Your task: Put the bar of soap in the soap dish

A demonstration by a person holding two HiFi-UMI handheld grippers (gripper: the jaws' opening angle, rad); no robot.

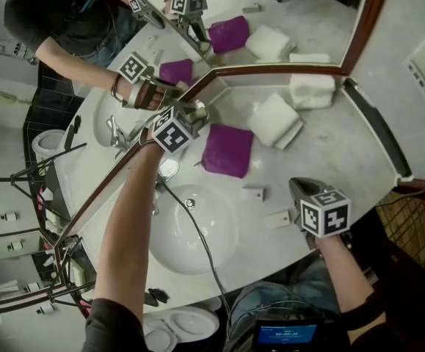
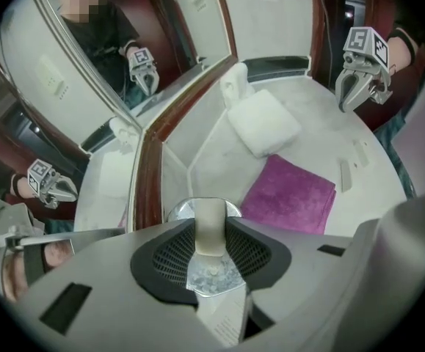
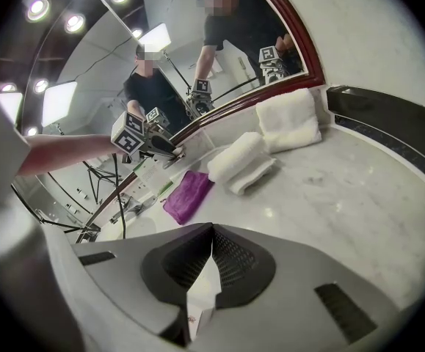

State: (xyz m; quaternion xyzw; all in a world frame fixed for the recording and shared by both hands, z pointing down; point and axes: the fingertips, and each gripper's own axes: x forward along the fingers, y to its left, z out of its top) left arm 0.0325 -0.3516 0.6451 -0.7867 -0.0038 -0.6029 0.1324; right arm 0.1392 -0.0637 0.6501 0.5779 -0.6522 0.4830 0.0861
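Left claw (image 1: 190,116) is pointing steeply down at the back corner of the counter (image 1: 337,160), right where the two mirrors are meeting, and it is clamping on the bar of soap (image 2: 211,224). Both pads are pressing against the sides of that pale cream bar, which is standing on end between them. Directly behind and under it, the silver soap dish (image 2: 230,208) is showing its round rim; whether the soap is touching the dish, I cannot tell from here.

Over on the other side, the right claw (image 3: 212,235) is hanging near the front edge of the counter, well apart from the action, clenched tight and carrying nothing.

Just beside the dish, a purple cloth (image 1: 228,149) is lying flat. Next to it a folded white towel (image 1: 274,119) is sitting, with a second white towel (image 1: 312,91) lying against the mirror behind it. Two small white pieces (image 1: 255,193) are lying between the cloth and the right claw, and the white basin (image 1: 197,233) is sitting below the left arm.
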